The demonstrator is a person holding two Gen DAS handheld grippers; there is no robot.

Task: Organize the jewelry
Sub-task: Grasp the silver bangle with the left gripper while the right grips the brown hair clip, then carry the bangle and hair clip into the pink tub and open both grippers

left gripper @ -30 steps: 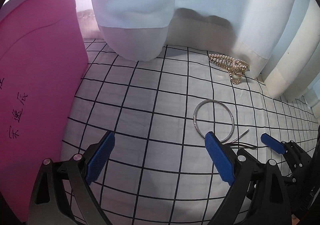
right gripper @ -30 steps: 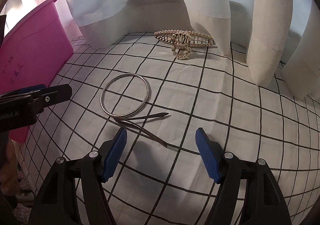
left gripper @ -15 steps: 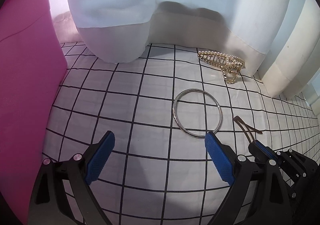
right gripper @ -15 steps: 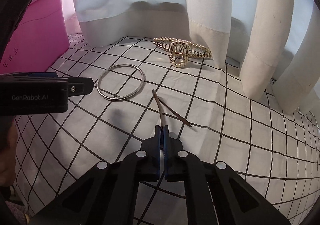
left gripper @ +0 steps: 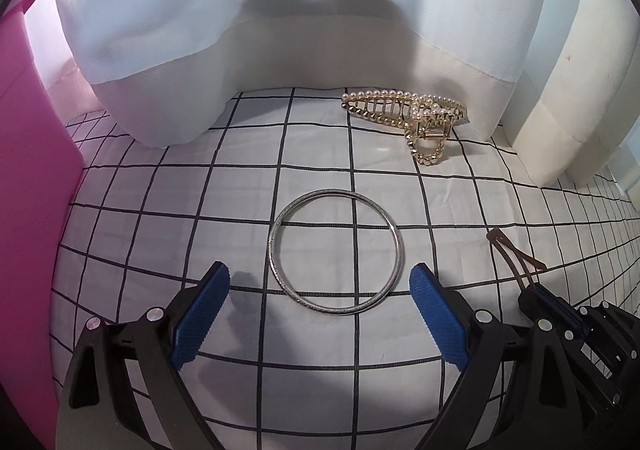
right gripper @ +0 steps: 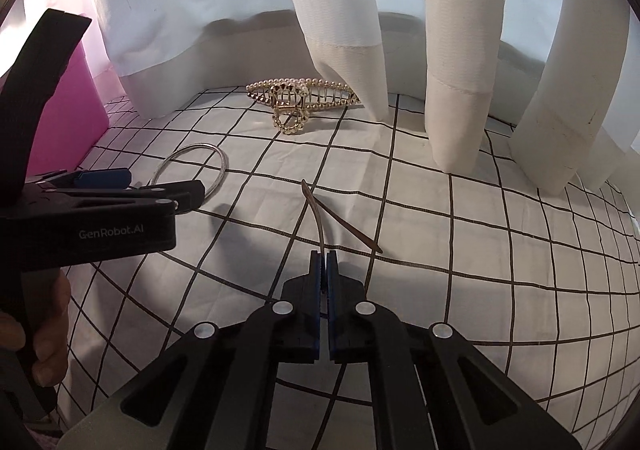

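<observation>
A silver bangle (left gripper: 335, 251) lies flat on the white checked cloth, also seen in the right wrist view (right gripper: 196, 166). My left gripper (left gripper: 320, 304) is open and empty, its blue pads on either side of the bangle's near edge, just above the cloth. My right gripper (right gripper: 324, 264) is shut on a thin brown hair clip (right gripper: 320, 214), held lifted off the cloth; it shows at the right in the left wrist view (left gripper: 516, 262). A gold pearl claw clip (left gripper: 408, 114) lies at the back by the curtain, also in the right wrist view (right gripper: 298, 100).
A pink box (left gripper: 28, 186) stands at the left, also seen in the right wrist view (right gripper: 76, 98). White curtain folds (right gripper: 452, 50) hang down onto the cloth along the back and right.
My right gripper shut on the brown hair clip and lifted it. My left gripper moved right and forward, so the bangle now lies between its open fingers.
</observation>
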